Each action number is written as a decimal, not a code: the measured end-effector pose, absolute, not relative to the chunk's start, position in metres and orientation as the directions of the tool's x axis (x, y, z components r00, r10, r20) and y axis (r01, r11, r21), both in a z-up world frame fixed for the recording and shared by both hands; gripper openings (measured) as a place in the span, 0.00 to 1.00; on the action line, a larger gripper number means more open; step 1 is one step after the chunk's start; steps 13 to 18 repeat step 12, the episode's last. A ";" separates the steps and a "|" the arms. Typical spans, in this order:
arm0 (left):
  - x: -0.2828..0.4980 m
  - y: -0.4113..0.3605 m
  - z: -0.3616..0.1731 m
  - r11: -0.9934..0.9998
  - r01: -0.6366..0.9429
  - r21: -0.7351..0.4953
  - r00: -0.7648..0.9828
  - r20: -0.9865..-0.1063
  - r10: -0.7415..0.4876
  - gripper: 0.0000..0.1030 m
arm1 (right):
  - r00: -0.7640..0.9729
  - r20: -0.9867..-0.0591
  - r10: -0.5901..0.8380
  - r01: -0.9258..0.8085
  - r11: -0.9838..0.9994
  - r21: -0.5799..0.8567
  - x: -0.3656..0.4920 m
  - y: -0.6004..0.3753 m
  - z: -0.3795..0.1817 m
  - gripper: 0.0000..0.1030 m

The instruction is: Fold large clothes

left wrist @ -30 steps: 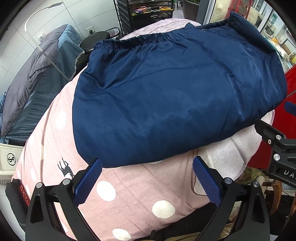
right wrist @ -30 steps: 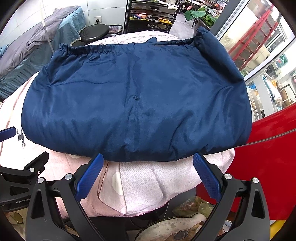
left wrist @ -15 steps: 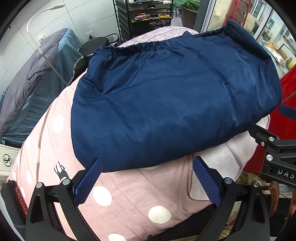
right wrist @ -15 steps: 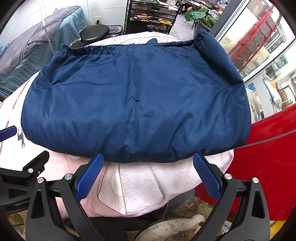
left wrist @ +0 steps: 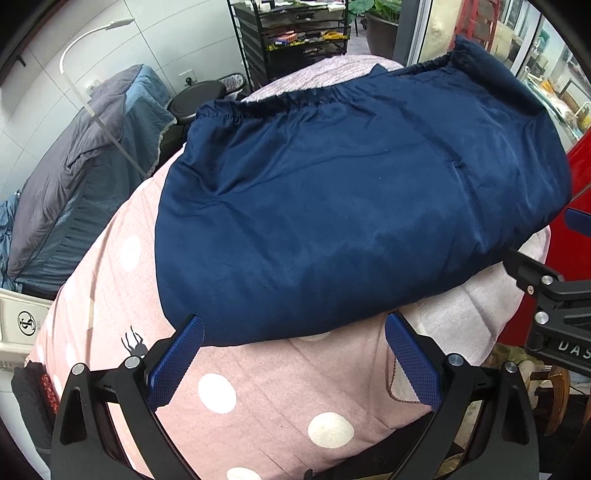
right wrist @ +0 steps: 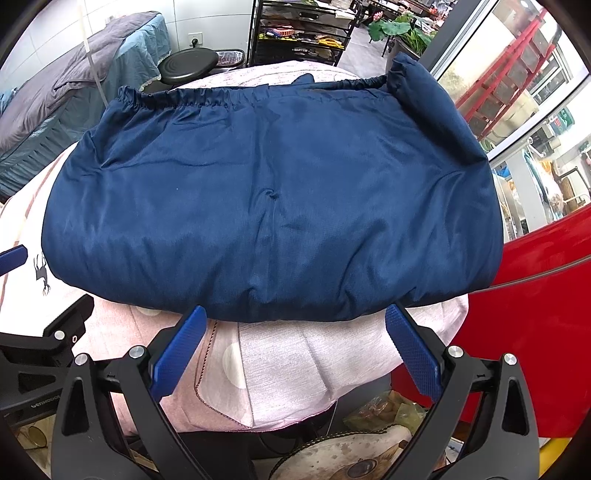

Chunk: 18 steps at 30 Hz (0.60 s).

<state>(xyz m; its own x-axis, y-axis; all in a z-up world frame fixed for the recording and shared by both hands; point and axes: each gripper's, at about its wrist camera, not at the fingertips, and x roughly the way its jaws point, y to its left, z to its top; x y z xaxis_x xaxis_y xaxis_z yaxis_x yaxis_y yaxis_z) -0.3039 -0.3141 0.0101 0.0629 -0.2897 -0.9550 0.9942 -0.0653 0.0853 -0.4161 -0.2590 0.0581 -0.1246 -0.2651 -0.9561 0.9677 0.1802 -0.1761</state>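
Observation:
A large navy-blue garment [left wrist: 351, 206] [right wrist: 273, 206] lies folded on a pink polka-dot cloth [left wrist: 258, 398] [right wrist: 280, 369] that covers the table. Its elastic, gathered hem runs along the far side. My left gripper [left wrist: 295, 356] is open just short of the garment's near-left edge, with nothing between its blue pads. At the middle of the near folded edge, my right gripper [right wrist: 295, 350] is also open and holds nothing. The right gripper's black body [left wrist: 554, 295] shows at the right edge of the left wrist view.
A bed with grey and blue bedding [left wrist: 77, 177] stands at the left, with a white lamp arm [left wrist: 92, 74] over it. Behind the table are a black stool [right wrist: 188, 62] and a black shelf rack [right wrist: 303, 33]. A red surface [right wrist: 535, 325] lies right of the table.
The left wrist view has shifted slightly, so the garment sits a little higher and further right in it. The right gripper has barely moved. Both stay open.

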 end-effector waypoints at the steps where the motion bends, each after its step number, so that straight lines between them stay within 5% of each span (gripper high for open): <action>1: -0.304 -0.314 0.011 -0.068 0.994 0.091 0.067 -0.954 -0.293 0.94 | -0.126 -0.956 -0.265 0.968 0.179 -0.177 -0.416 -0.259 0.058 0.93; 18: -0.306 -0.316 0.008 -0.080 0.990 0.116 0.090 -0.956 -0.280 0.94 | -0.126 -0.957 -0.261 0.968 0.179 -0.177 -0.416 -0.257 0.056 0.93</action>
